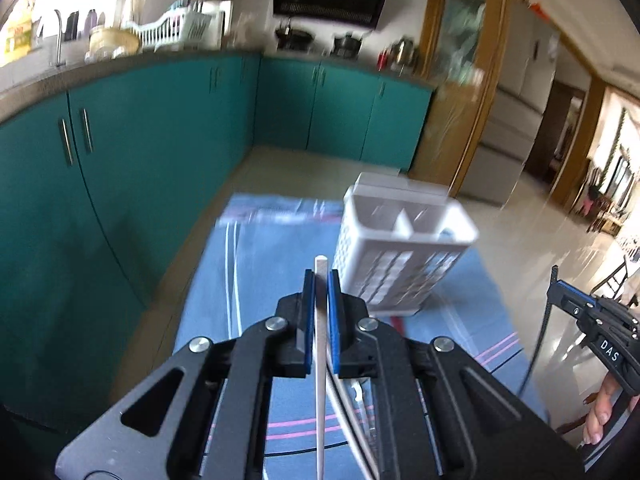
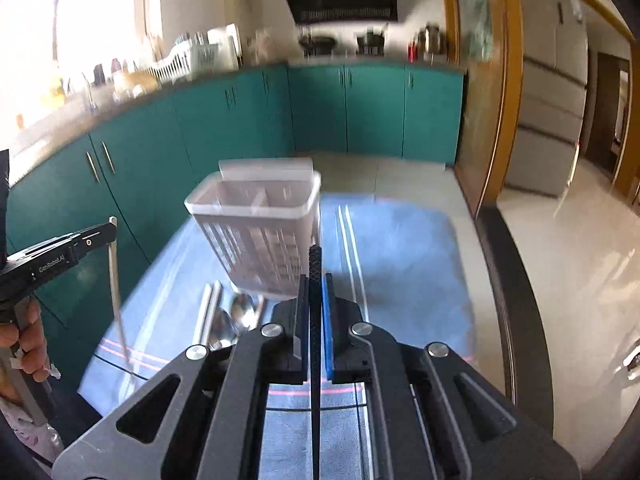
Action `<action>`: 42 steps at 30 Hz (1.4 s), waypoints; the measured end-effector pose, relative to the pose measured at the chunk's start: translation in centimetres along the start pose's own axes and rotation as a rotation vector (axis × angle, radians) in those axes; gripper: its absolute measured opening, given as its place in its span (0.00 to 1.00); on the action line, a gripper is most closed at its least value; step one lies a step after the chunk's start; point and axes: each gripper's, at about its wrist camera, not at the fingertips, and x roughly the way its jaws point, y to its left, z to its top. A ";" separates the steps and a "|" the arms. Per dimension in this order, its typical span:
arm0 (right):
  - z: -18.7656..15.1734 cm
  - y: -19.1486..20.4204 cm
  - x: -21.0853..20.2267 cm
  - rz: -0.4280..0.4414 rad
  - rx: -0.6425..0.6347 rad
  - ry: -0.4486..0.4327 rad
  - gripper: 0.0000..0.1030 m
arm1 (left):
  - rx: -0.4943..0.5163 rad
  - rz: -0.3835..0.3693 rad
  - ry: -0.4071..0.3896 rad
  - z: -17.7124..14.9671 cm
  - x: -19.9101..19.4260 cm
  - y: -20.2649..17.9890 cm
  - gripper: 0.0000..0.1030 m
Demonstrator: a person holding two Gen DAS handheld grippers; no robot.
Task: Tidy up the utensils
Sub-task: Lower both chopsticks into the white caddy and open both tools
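A white slotted caddy (image 1: 404, 248) stands upright on a blue striped cloth (image 1: 272, 264) at about 1 o'clock from the left gripper (image 1: 321, 280). A partition splits its top into compartments; blur hides whether anything lies in them. The left gripper is pinched on a white chopstick (image 1: 320, 344), whose tip pokes out just past the pads (image 1: 307, 292), short of the caddy. In the right wrist view the caddy (image 2: 260, 236) sits at about 11 o'clock from the right gripper (image 2: 315, 284), which is clamped on a black chopstick (image 2: 315, 264) with a textured end, its tip near the caddy's lower right wall. On the cloth (image 2: 400, 264) just in front of the caddy, at 10 o'clock, lie two spoons (image 2: 236, 320) beside a pale pair of chopsticks (image 2: 209, 312), all outside the caddy.
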 end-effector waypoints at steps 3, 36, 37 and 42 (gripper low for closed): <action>1.2 -0.5 -3.2 0.008 0.003 -0.081 0.06 | -0.004 -0.031 -0.083 1.5 -3.5 -0.9 0.06; 13.6 1.6 3.7 -0.024 -0.029 -0.368 0.06 | -0.137 -0.008 -0.348 14.1 0.8 -2.8 0.06; 13.2 1.6 4.1 -0.028 -0.031 -0.356 0.06 | -0.140 -0.006 -0.336 13.5 1.3 -2.5 0.06; 11.0 0.7 5.4 -0.050 -0.016 -0.308 0.08 | -0.142 0.010 -0.277 11.2 2.9 -1.6 0.06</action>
